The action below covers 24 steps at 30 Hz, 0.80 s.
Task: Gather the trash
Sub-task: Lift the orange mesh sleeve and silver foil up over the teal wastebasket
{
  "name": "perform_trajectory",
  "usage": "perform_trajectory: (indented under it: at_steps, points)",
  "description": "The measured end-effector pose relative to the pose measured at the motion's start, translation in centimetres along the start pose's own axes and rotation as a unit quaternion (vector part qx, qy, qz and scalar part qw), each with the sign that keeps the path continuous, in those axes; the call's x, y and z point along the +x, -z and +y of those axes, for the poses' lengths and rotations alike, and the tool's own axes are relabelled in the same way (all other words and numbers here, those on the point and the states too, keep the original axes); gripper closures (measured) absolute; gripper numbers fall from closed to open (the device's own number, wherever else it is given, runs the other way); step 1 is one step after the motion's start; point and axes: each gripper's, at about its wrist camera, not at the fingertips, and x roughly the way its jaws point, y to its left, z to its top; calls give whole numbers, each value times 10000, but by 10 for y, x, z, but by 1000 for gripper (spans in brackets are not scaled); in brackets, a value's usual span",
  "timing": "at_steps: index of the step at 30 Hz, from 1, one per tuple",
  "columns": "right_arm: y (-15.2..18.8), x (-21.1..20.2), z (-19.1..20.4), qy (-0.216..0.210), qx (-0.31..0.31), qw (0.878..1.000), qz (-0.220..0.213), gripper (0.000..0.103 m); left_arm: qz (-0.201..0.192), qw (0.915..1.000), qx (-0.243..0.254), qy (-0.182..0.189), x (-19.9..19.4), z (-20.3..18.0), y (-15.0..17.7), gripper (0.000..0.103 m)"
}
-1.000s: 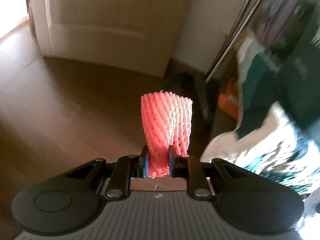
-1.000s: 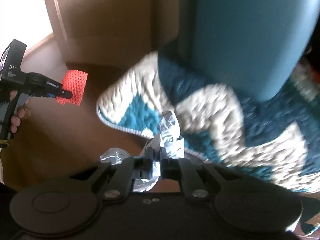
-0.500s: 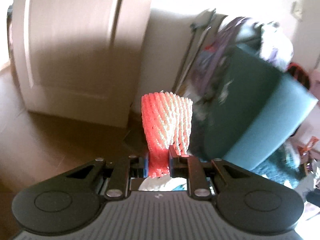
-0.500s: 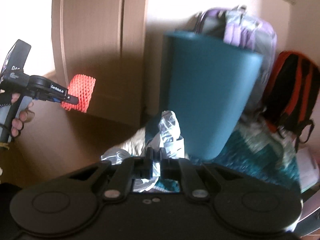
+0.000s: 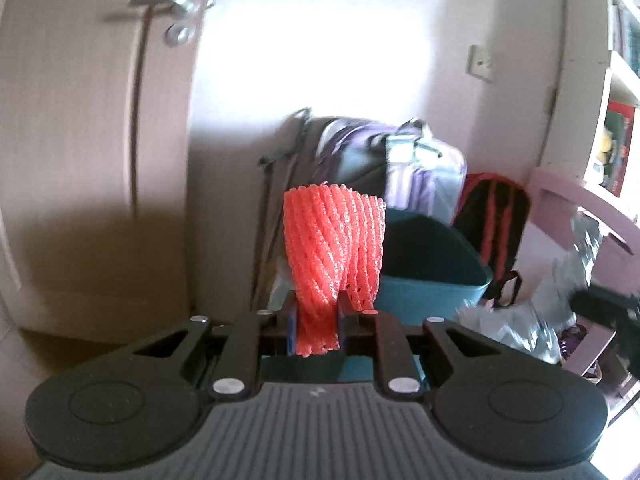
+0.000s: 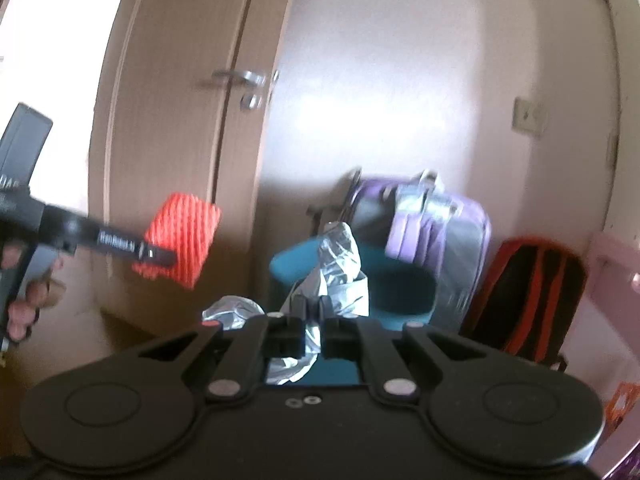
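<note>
My left gripper (image 5: pixel 317 310) is shut on a red foam net sleeve (image 5: pixel 334 242), which stands up between the fingers. It also shows in the right wrist view (image 6: pixel 182 238) at the left, in the air. My right gripper (image 6: pixel 313 306) is shut on a crumpled silver plastic wrapper (image 6: pixel 338 268); the wrapper also shows in the left wrist view (image 5: pixel 516 322) at the right. A teal bin (image 5: pixel 432 270) stands open just ahead of and below both grippers, also in the right wrist view (image 6: pixel 396 284).
A purple-grey suitcase (image 6: pixel 432 220) and a black-and-red backpack (image 6: pixel 532 296) lean on the wall behind the bin. A beige door (image 6: pixel 180 120) with a metal handle is at the left. A pink chair (image 5: pixel 580 216) and shelves (image 5: pixel 616 92) are at the right.
Both grippers have risen from near the floor and rug to above the bin's rim, so its open top now shows. Each still holds its piece of trash.
</note>
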Motion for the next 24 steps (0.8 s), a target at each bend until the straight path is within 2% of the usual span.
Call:
perform_trajectory:
  at_steps: [5,12,18,24]
  points:
    - [-26,5,-23,220,61,9994,-271,98,-132,9996,240,105,8,-32,-21,85]
    - [-47,33,-47,421,63,9986,-326,98,-119,9991,354,218,29,-60,-42,85]
    - [-50,70,-55,521,-68,9985,-164,98,198,9993,214,250,74,-69,-51,85]
    - [-40,116,-66,556,-110,9980,271,99,573,9976,365,147,122,-77,-46,85]
